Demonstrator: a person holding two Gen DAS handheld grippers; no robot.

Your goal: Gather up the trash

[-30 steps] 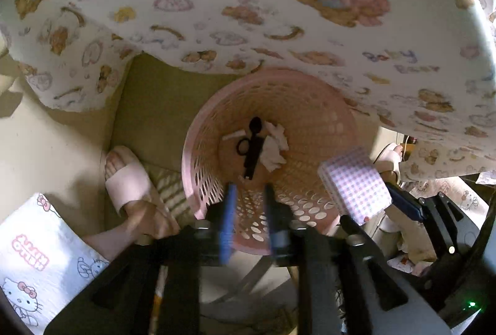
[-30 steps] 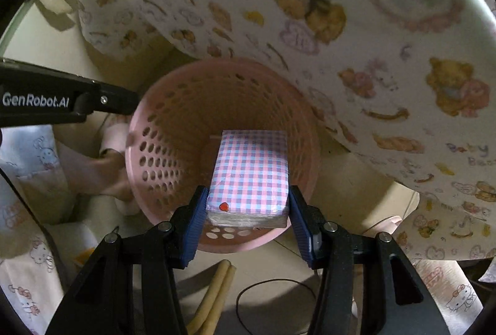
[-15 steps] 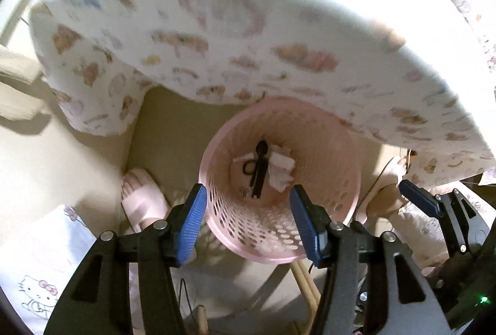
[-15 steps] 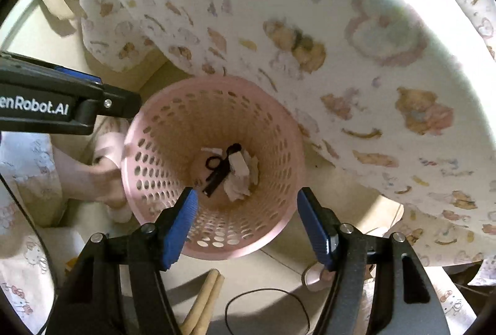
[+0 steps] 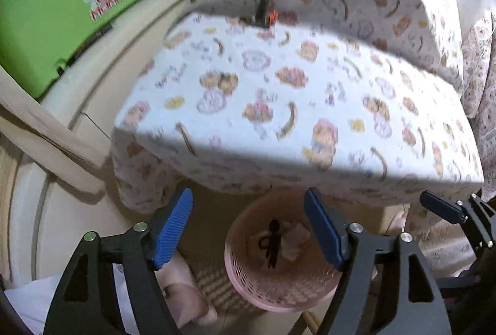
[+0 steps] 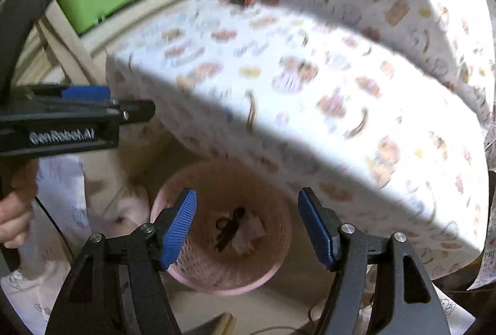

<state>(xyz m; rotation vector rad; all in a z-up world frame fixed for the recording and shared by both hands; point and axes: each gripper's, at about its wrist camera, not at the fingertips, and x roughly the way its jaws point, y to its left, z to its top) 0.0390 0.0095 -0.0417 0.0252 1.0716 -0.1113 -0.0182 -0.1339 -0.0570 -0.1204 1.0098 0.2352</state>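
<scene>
Jaws spread and empty on left gripper [image 5: 248, 229] and right gripper [image 6: 247, 225].
Pink basket [image 5: 297, 285] sat on the floor below the table's bear-print cloth [image 5: 279, 93]; in the basket lay a black item [image 5: 272, 242], white scraps [image 5: 294, 242] to its right.

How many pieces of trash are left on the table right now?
1: a small black-and-orange item at the far edge of the bear-print table. Blur may hide smaller scraps.
</scene>
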